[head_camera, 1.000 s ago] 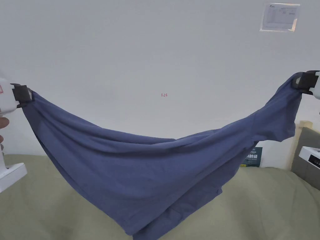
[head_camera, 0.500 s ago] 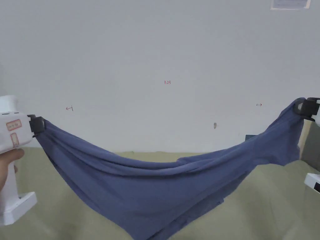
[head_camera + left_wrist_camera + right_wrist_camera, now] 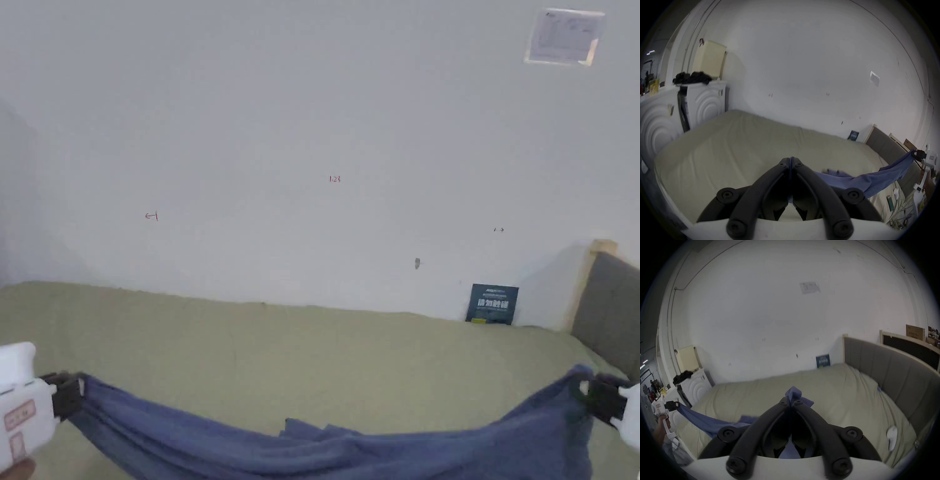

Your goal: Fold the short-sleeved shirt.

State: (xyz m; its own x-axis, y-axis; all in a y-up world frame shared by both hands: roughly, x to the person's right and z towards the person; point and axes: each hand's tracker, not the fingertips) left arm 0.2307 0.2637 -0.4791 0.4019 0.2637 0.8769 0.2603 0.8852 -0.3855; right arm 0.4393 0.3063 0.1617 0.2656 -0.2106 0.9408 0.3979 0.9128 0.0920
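Left gripper point(image 3: 74, 395) at the lower left of the head view, white body in a hand point(image 3: 19, 470); jaws pressed together on one end of the blue shirt point(image 3: 325, 447); in the left gripper view a thin line of blue cloth runs between the closed jaws of the left gripper point(image 3: 791, 160). Shirt hangs stretched between the two grippers, sagging in the middle, low over the olive-green bed point(image 3: 300, 350); a bunched fold rises near the centre; whether the lowest part touches the bed cannot be told. White wall point(image 3: 312, 125) behind; a sheet of paper point(image 3: 564, 36) fixed high on it to the right; a dark blue book point(image 3: 492, 304) stands against the wall at the far edge of the bed; grey padded headboard point(image 3: 606, 300) at the right. Right gripper point(image 3: 587, 395) at the lower right edge, jaws closed on the other end of the shirt; in the right gripper view a tuft of blue cloth sticks out past the closed tips of the right gripper point(image 3: 790, 402).
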